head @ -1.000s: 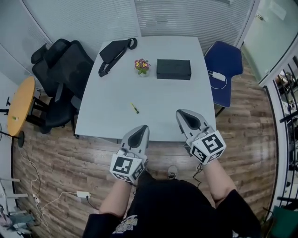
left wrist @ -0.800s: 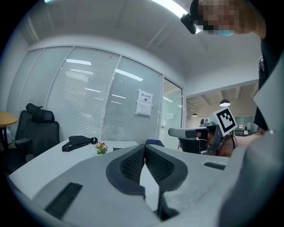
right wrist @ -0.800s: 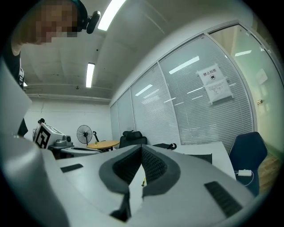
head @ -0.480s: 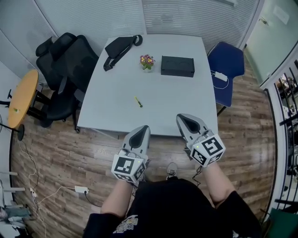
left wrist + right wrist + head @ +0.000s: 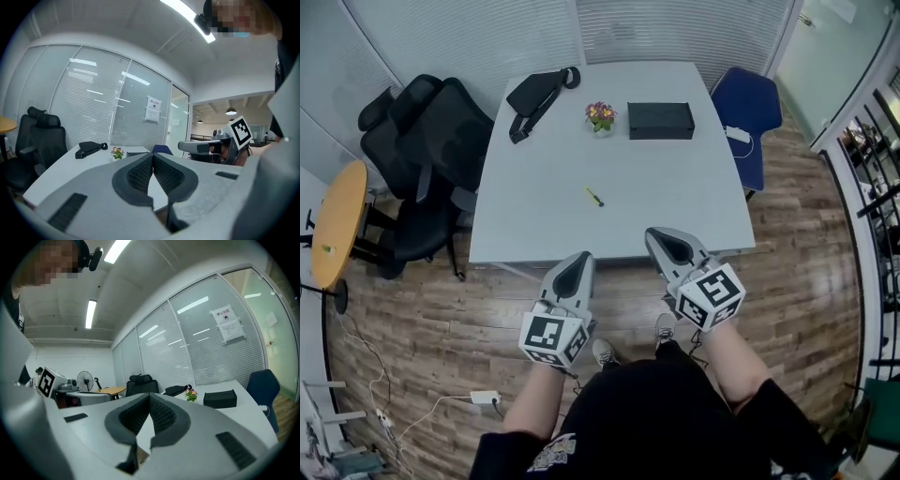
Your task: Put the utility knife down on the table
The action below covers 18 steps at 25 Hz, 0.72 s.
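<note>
Grey table (image 5: 544,216) bears utility knife (image 5: 594,196) | wood floor (image 5: 422,319) | left claw (image 5: 580,257), right claw (image 5: 656,234) closed, empty

The head view looks steeply down from above the person onto the whole table (image 5: 609,169). Cameras on the left hand-held gripper (image 5: 578,262) and right hand-held gripper (image 5: 664,240) look level across it from the near side; all three views share the flower pot (image 5: 600,116).

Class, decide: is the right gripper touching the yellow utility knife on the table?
Apart. The head view shows the utility knife lying alone, bare table between it and the right gripper.
</note>
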Motion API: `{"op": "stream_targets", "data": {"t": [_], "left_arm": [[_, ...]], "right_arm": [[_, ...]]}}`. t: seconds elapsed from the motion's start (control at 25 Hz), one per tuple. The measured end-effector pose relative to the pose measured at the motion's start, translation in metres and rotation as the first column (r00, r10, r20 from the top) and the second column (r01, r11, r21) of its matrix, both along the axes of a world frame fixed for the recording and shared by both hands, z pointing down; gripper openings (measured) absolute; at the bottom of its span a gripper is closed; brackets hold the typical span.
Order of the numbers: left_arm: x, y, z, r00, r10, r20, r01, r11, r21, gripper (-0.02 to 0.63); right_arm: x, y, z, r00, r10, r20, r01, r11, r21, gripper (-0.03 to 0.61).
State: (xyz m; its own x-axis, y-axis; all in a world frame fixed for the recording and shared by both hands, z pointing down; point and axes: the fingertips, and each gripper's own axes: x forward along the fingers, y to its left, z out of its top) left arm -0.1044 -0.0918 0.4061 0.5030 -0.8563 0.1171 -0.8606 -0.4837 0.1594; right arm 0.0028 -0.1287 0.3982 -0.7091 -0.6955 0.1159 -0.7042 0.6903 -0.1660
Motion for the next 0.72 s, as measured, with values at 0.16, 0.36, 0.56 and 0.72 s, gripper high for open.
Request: {"op": "stream_targets", "data": {"t": [0.16,0.36,0.56,0.72], "left_arm": [[-0.014,0.005,0.008,0.998,0.054,-0.008,-0.055,0.998,-0.013,0.006],[-0.020,0.012,0.018,0.993,0.118,-0.016,-0.118,0.993,-0.026,0.006],[-0.018,0.021,0.022,0.988,0.155,-0.023,-0.156,0.987,-0.027,0.006],[-0.016,0.026,0.018,0.984,0.175,-0.024,-0.175,0.984,-0.013,0.006]], "right_arm": [[-0.010,0.014,0.010,0.998,0.056,-0.010,-0.056,0.998,-0.021,0.003],[-0.016,0.028,0.019,0.993,0.117,-0.020,-0.117,0.992,-0.037,0.003],[-0.014,0.042,0.022,0.987,0.155,-0.031,-0.156,0.987,-0.032,0.003],[-0.013,0.051,0.017,0.985,0.169,-0.031,-0.170,0.985,-0.017,0.003]]}}
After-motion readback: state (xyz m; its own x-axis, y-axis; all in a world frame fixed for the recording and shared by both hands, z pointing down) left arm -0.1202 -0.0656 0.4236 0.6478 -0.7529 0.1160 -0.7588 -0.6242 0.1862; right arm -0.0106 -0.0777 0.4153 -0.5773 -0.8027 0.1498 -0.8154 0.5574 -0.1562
